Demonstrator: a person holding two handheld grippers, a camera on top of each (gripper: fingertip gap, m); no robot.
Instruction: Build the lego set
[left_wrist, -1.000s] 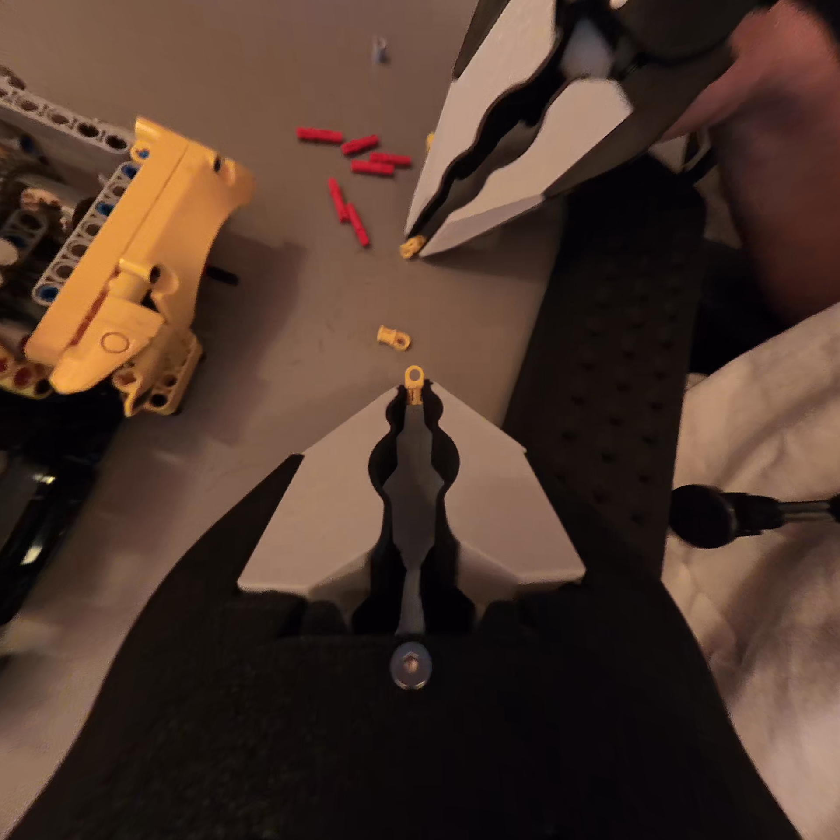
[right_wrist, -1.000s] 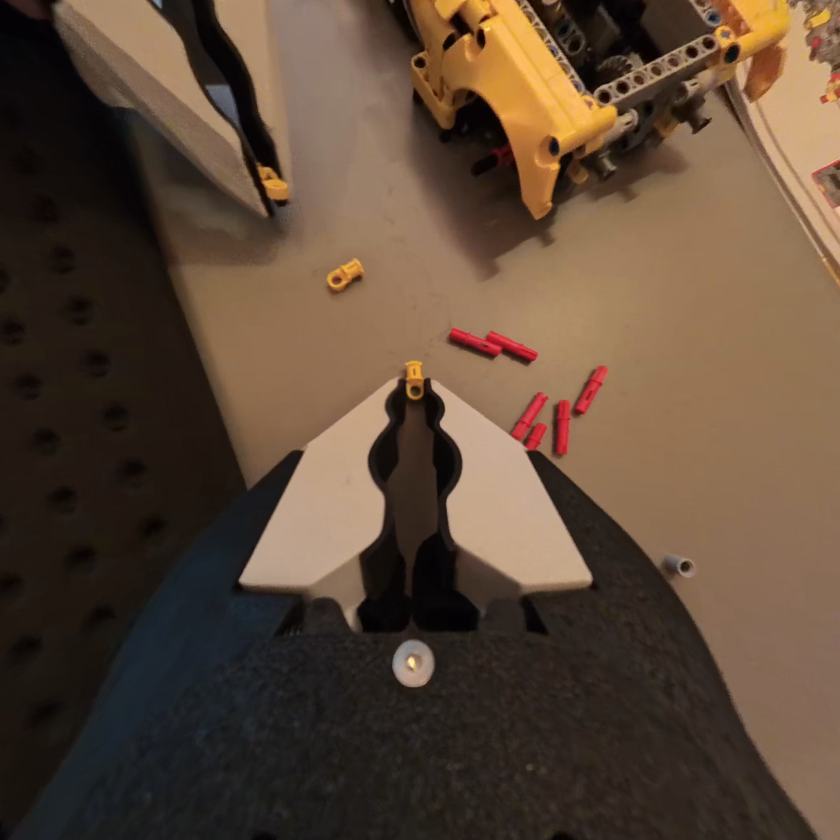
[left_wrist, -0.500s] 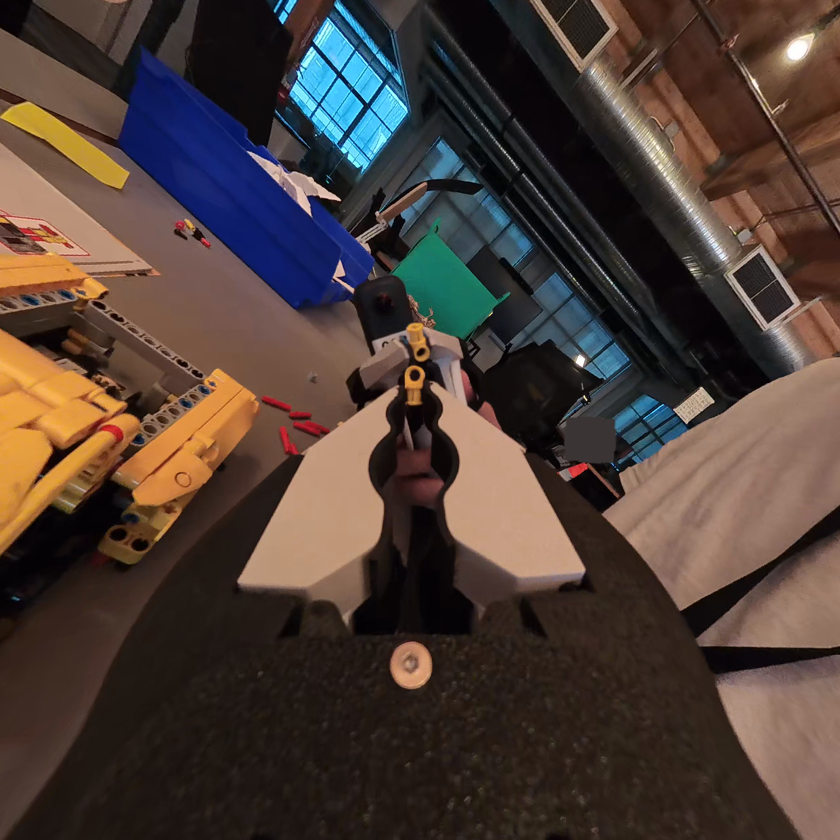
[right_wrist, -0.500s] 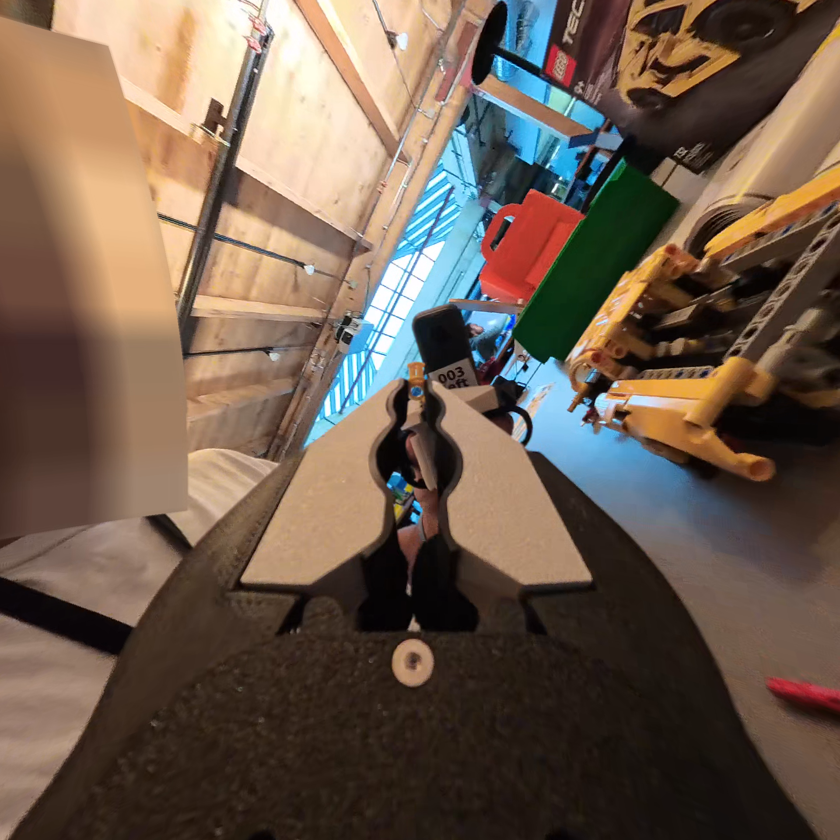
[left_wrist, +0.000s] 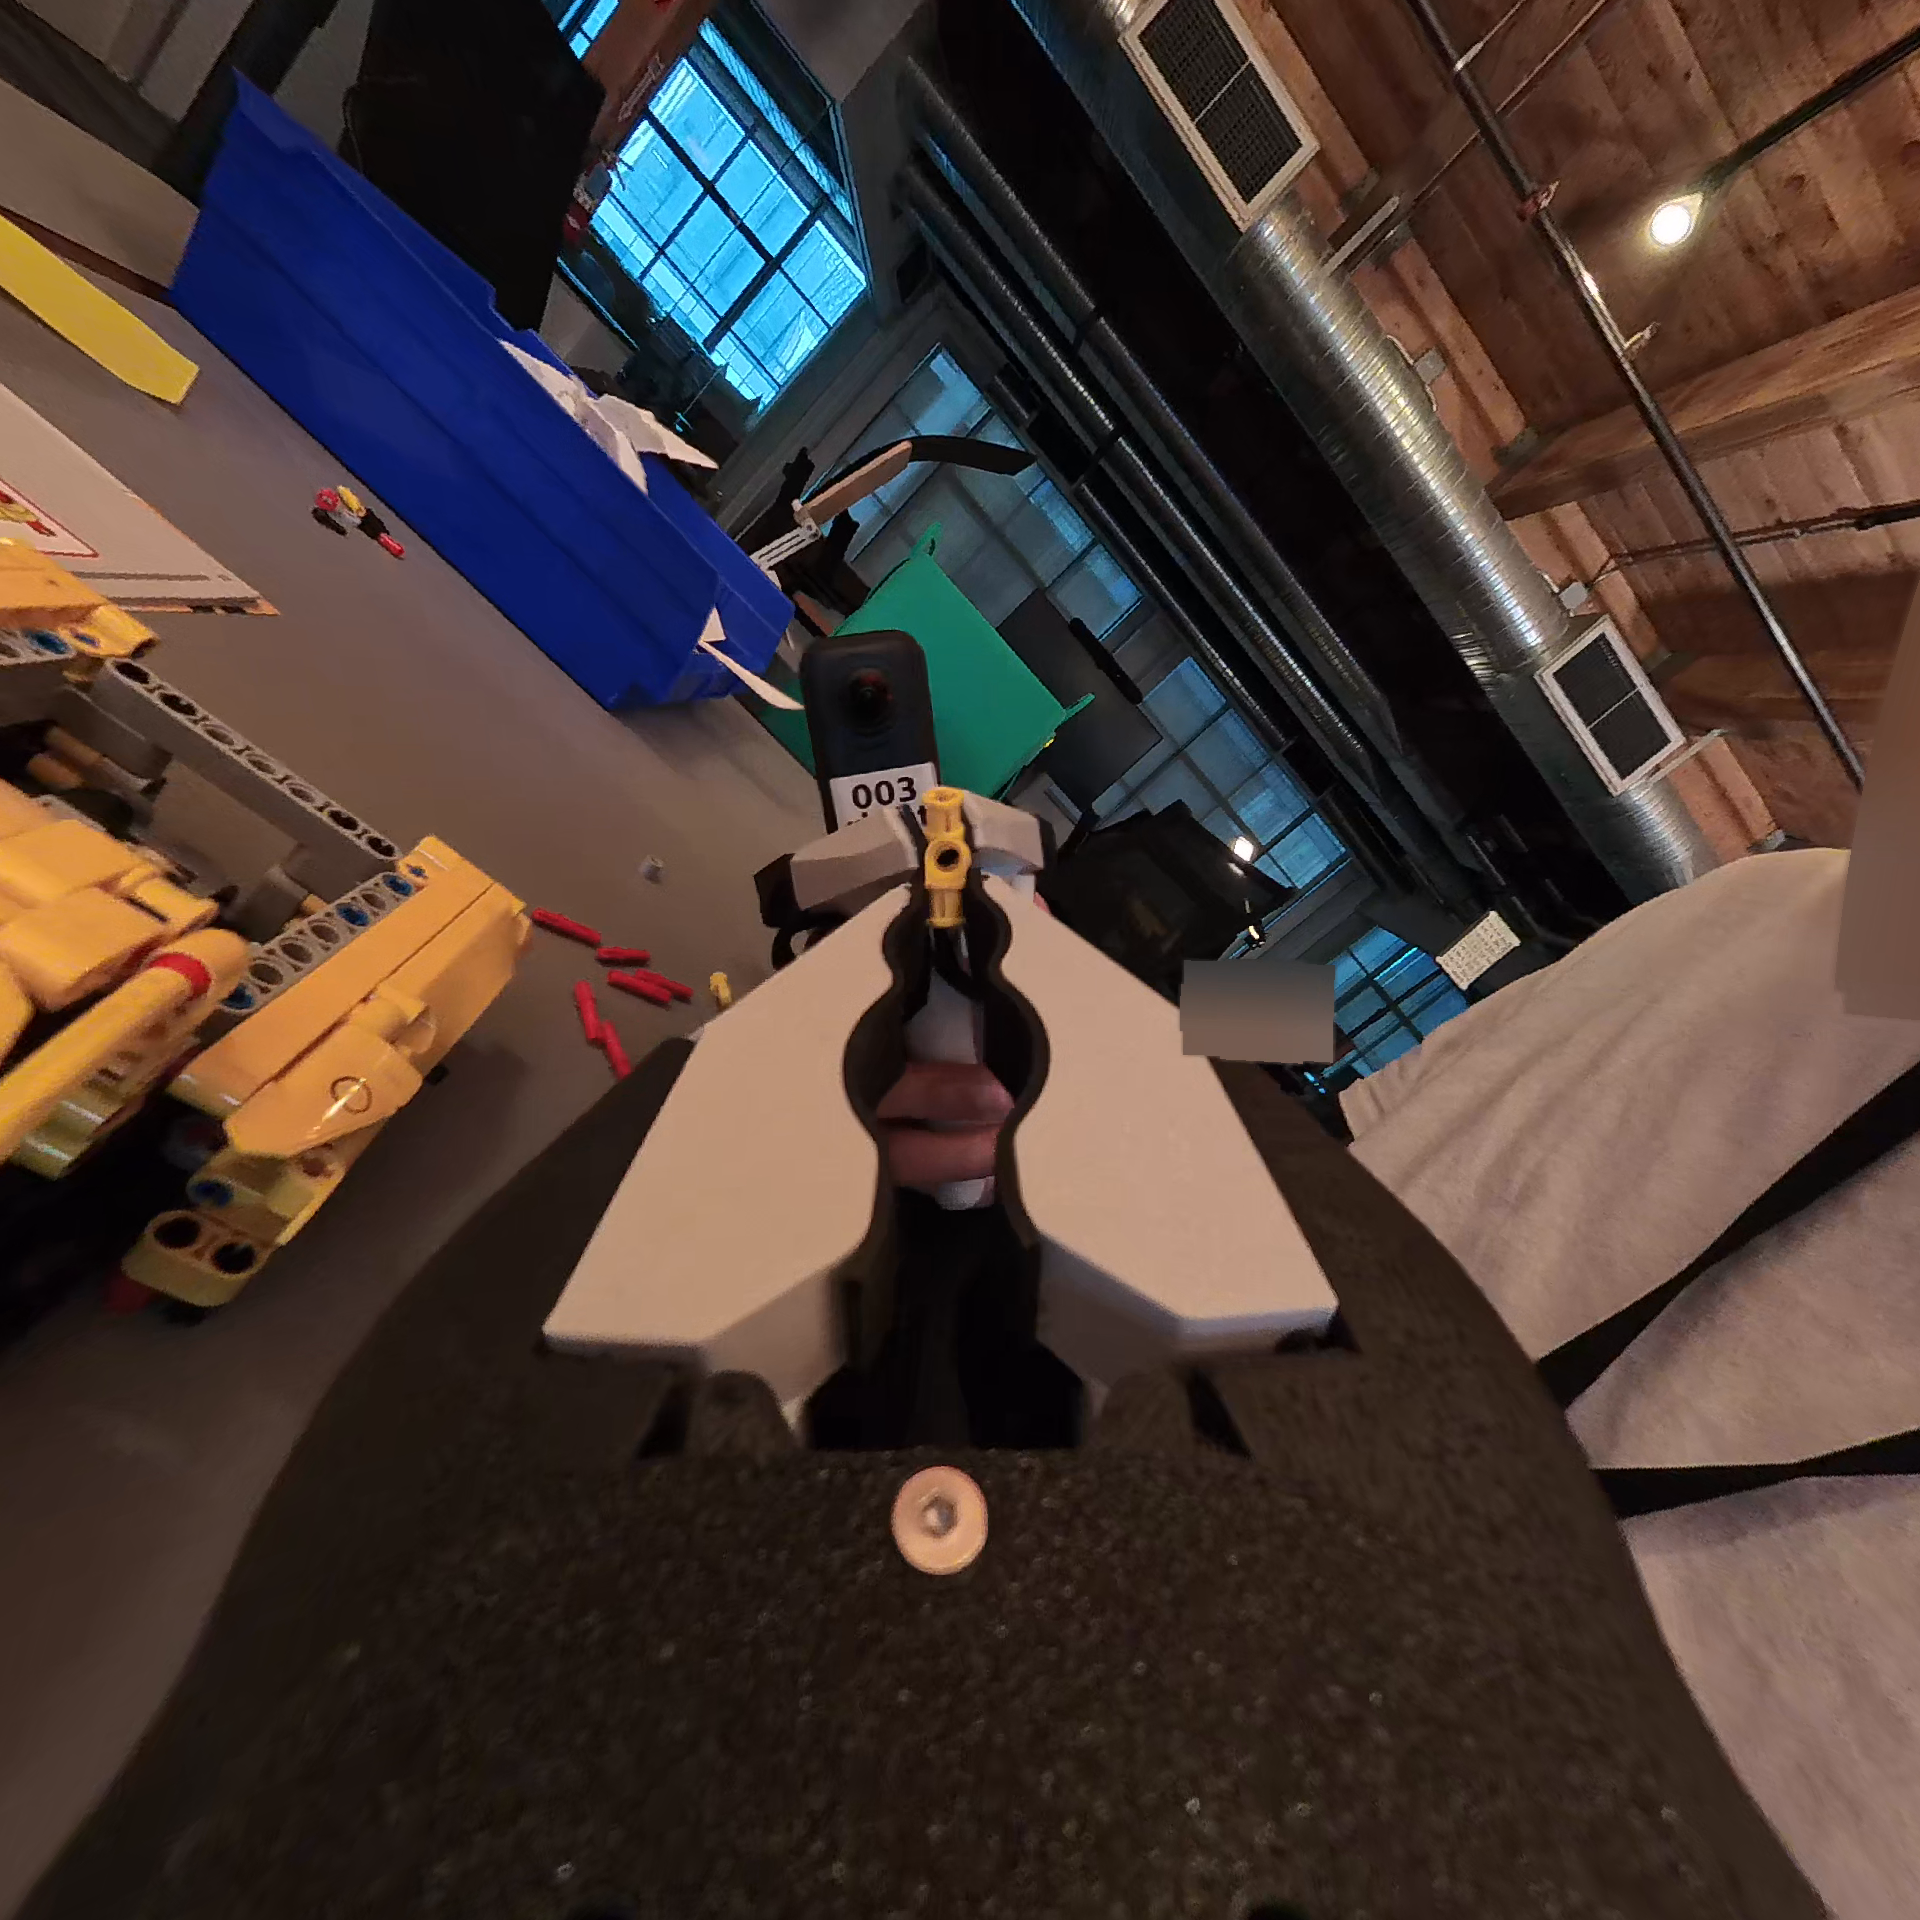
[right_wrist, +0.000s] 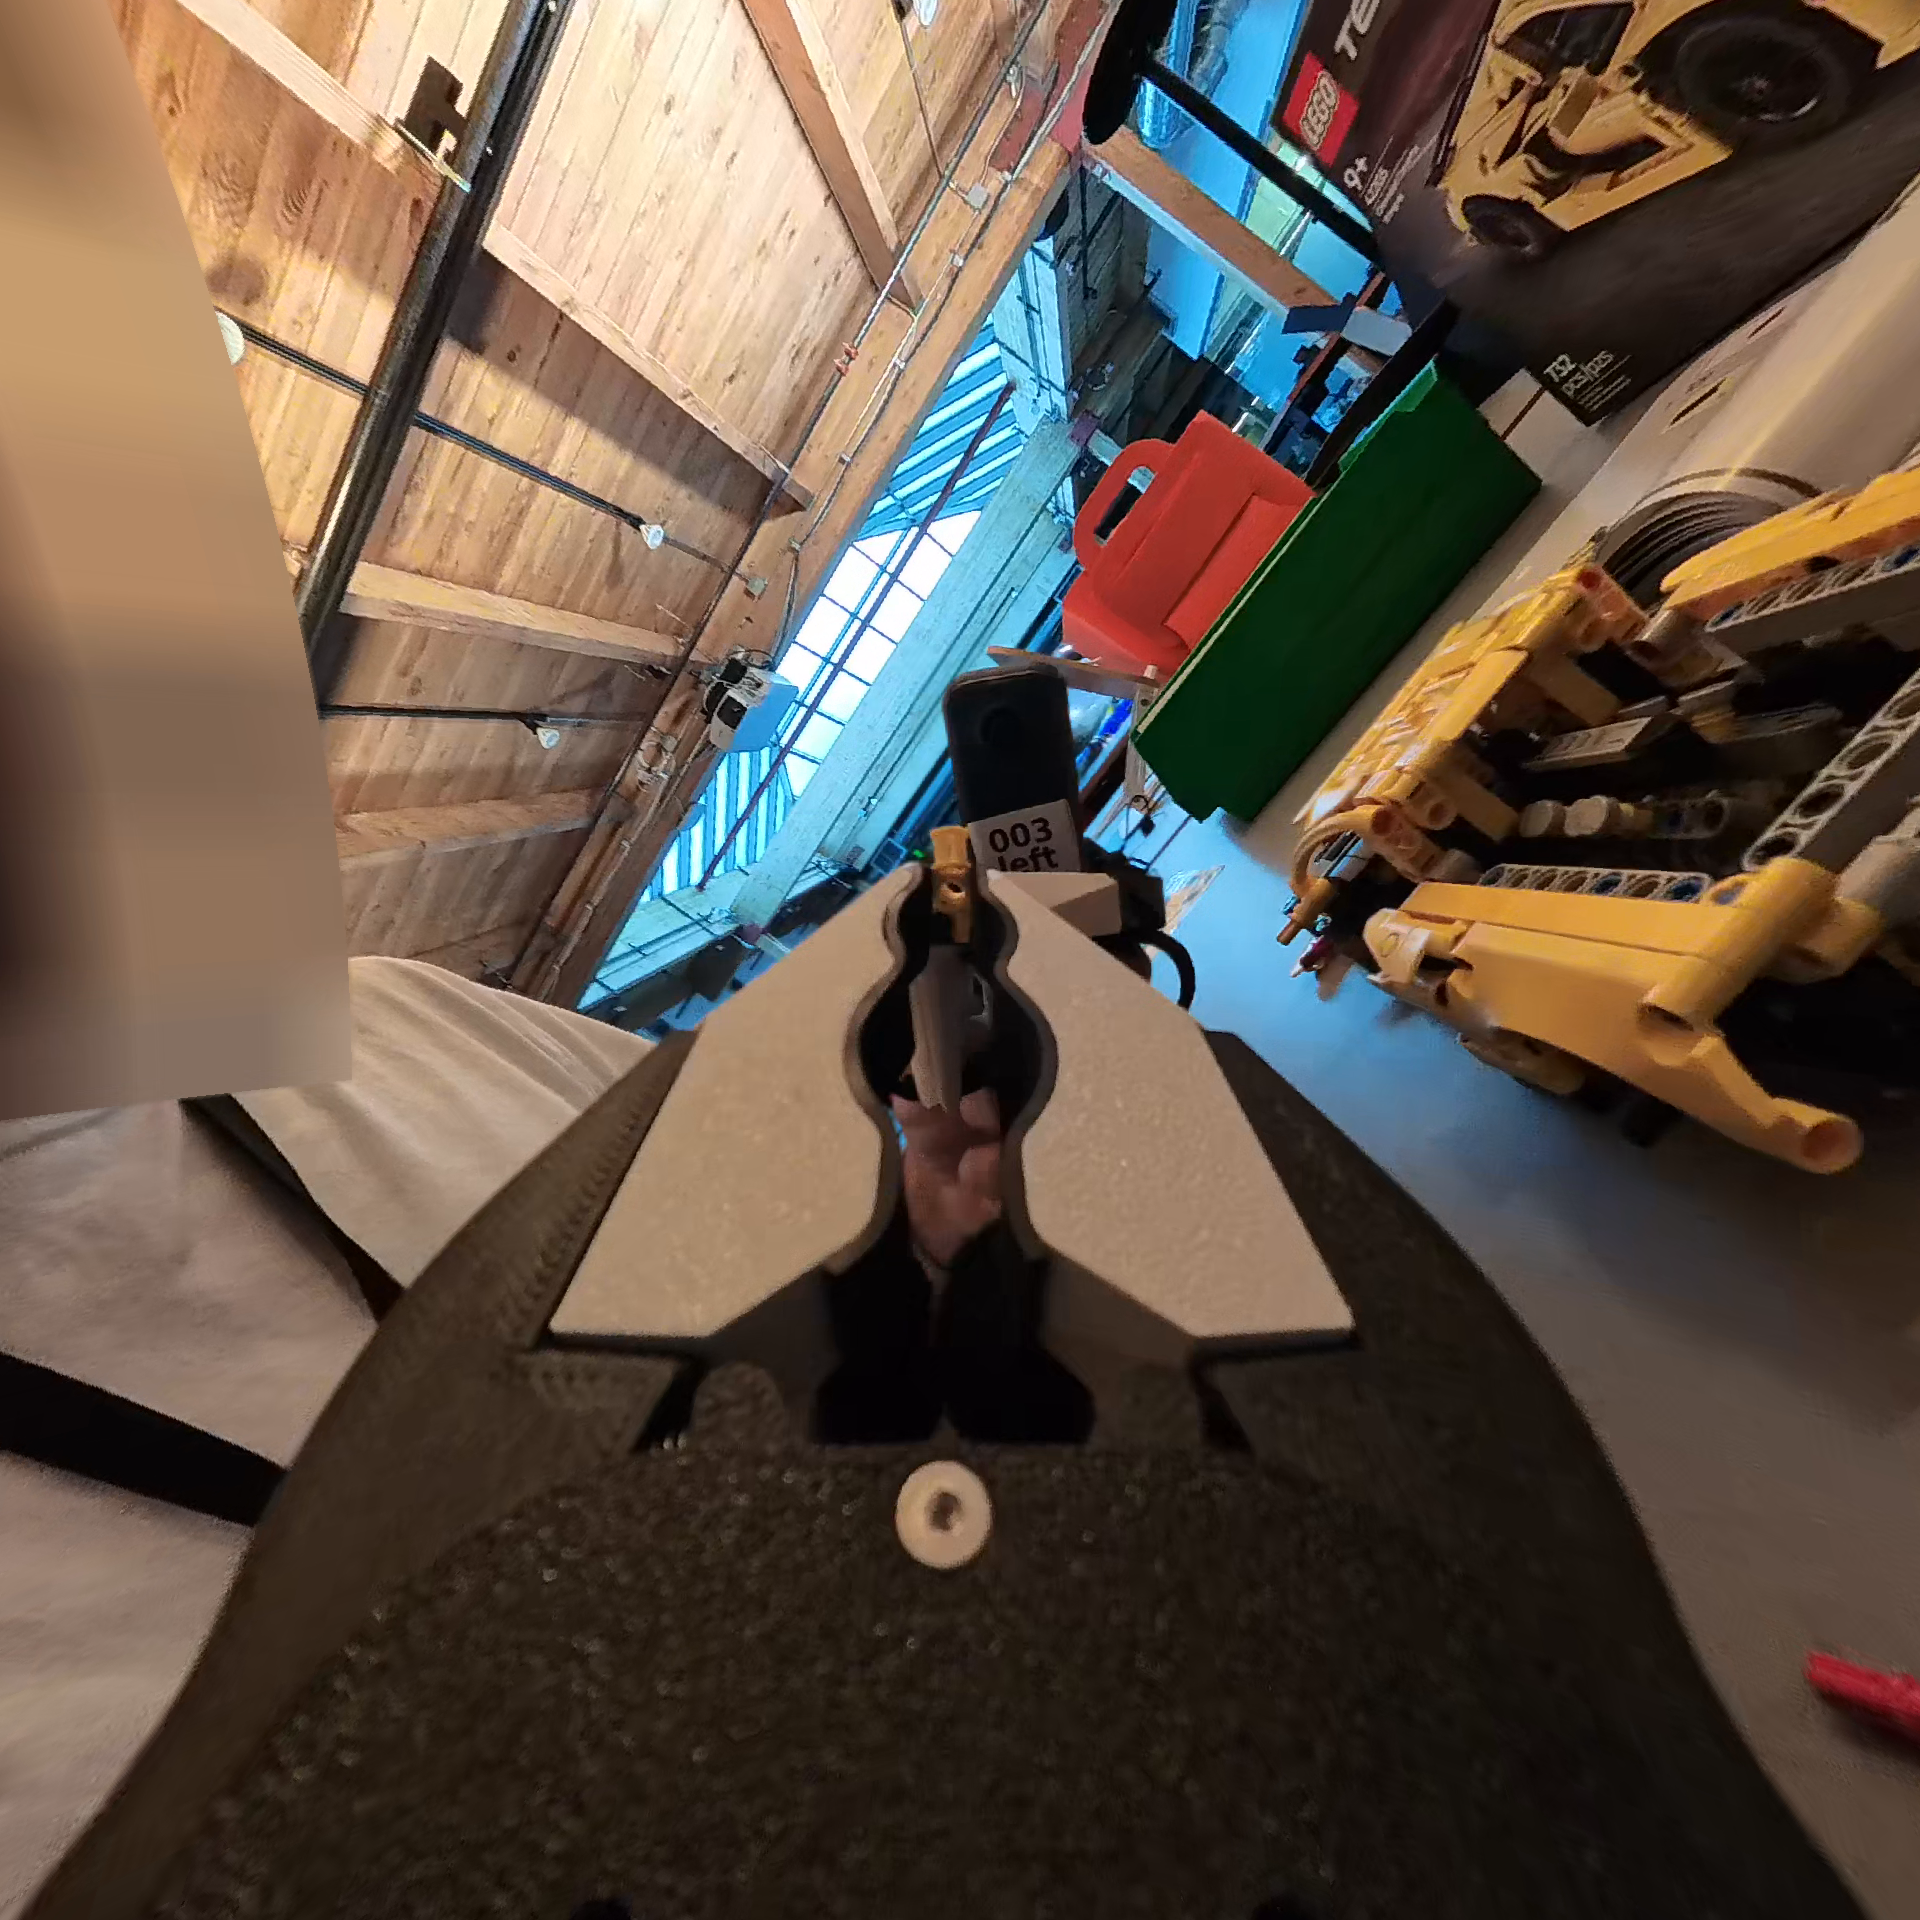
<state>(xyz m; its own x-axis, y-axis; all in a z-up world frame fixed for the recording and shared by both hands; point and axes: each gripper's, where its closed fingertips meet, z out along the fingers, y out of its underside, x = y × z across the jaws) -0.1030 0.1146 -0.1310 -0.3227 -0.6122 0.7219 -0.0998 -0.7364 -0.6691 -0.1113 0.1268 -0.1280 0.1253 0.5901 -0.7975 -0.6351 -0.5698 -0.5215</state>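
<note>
Blue bin (left_wrist: 436, 416) at the far side of the grey table (left_wrist: 416, 707) holds crumpled white paper (left_wrist: 613, 426) at its near end; rest of its contents hidden. Left wrist view alone shows the bin, loose red pins (left_wrist: 623, 966) and a stray yellow connector (left_wrist: 719, 985). Right wrist view alone shows the set's box (right_wrist: 1558, 156), a green bin (right_wrist: 1340, 613) and a red container (right_wrist: 1174, 551). Left gripper (left_wrist: 943, 902) is clamped on a small yellow connector (left_wrist: 943, 868); right gripper (right_wrist: 954, 894) pinches a second yellow connector (right_wrist: 948, 868). Both are raised above the table, tips facing, pieces meeting. Partly built yellow vehicle (left_wrist: 260, 1018) sits on the table beside them, grey beams exposed.
</note>
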